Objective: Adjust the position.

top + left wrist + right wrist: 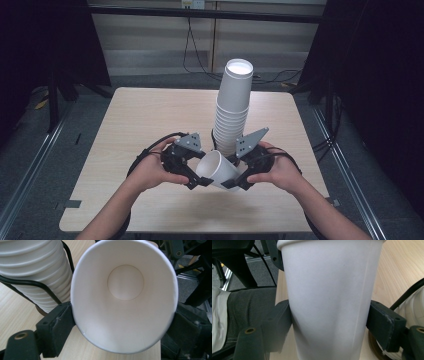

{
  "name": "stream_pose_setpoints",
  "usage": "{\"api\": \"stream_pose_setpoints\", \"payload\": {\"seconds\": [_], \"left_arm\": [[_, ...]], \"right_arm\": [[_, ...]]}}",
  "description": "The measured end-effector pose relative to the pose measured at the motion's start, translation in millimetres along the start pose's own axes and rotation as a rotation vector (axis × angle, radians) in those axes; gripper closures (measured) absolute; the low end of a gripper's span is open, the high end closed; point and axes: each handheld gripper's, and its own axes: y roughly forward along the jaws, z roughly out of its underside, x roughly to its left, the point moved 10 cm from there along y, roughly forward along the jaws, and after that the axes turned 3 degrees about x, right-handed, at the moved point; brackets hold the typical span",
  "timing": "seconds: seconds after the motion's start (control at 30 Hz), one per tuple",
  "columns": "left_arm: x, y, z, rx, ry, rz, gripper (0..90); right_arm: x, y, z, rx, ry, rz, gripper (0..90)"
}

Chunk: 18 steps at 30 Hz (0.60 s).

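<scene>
As 2 grippers pinch, smooth tapered paper cup [218, 169]

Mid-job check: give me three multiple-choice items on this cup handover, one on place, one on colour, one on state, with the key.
1. Where is the tall stack of white paper cups?
A. Behind the two grippers on the wooden table
B. On the floor
C. At the table's left edge

2. What colour is the single paper cup between the grippers?
A. Red
B. White
C. Blue

3. How does the single cup lie?
A. Upright on the table
B. Nested on the stack
C. Tipped on its side, its rim squeezed by the left gripper, its body by the right gripper

Key: 1 A, the high view shows the stack beyond the hands; 2 B, plain white inside and out; 3 C, both gripper views show pads pressing it.
</scene>
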Motion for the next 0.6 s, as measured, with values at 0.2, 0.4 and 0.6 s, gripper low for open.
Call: {"api": "stream_pose_setpoints", "payload": {"seconds": [0.2, 0.4, 0.6], "left_arm": [[0.0, -4.7, 0.5, 0.006, -0.004, -0.004, 14.1], [1.3, -8.4, 0.7, 0.014, 0.003, -0.015, 15.3], [1.1, -8.0, 1.9, 0.019, -0.004, -0.014, 15.0]], "right_arm": [[-0.4, 2.1, -2.9, -0.003, -0.001, -0.004, 23.7], [-1.1, 3.8, -6.3, -0.008, 0.002, -0.003, 23.2], [-1.5, 5.4, -6.5, -0.005, -0.001, -0.012, 23.1]]}}
